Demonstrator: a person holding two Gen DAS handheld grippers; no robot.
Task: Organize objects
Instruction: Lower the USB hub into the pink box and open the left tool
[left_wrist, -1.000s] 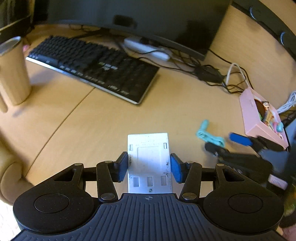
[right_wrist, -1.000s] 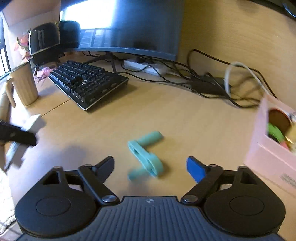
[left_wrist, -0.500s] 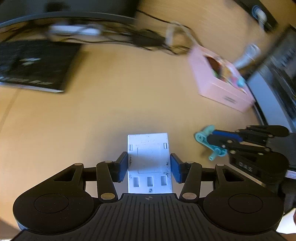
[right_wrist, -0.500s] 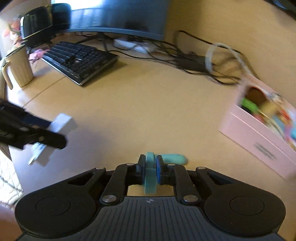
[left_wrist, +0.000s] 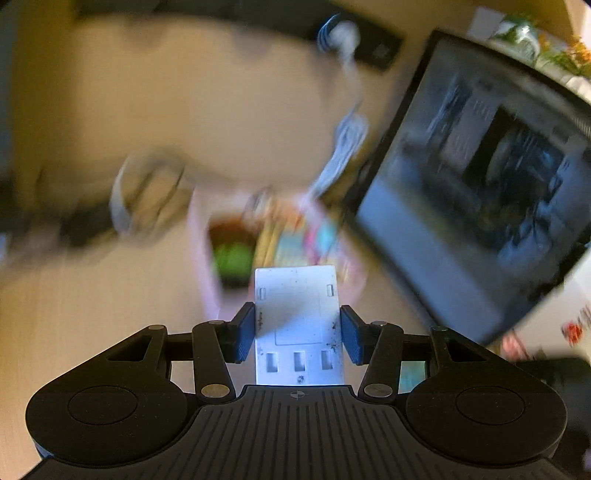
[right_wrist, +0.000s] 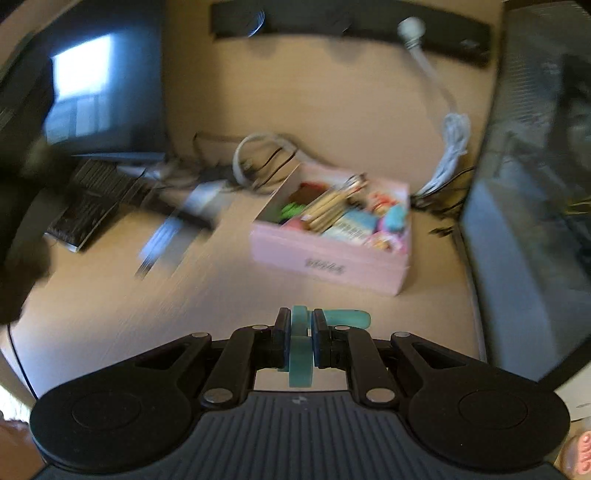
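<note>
- Step in hand, as a judgement: both tools are loaded and are carrying their items toward a pink storage box (right_wrist: 325, 264) on a wooden desk (right_wrist: 110, 306). Neither item is in the box yet.
- The left gripper (left_wrist: 297, 332) has its blue pads (left_wrist: 245, 331) closed against the two long sides of a flat white plastic plate (left_wrist: 297, 314) with small rectangular slots. The plate sticks straight out ahead of the tool.
- In the left view, which is heavily blurred, the open box lies just ahead of the plate's far edge, a little to the left. Something green and other colourful items show inside it.
- The right gripper (right_wrist: 299, 338) is narrowed to a slim gap and pinches a teal plastic crank-shaped piece (right_wrist: 300, 354). A rounded teal arm pokes out to the right of the jaws.
- In the right view the box sits ahead and slightly right of the tool, apart from it, already crowded with wooden sticks and small packets.
- Next move, as a judgement: bring each item over a free spot in the box, lower it, then release. Space looks tight.
- A dark monitor (right_wrist: 535, 206) stands to the right of the box, with cables (right_wrist: 448, 155) behind.
</note>
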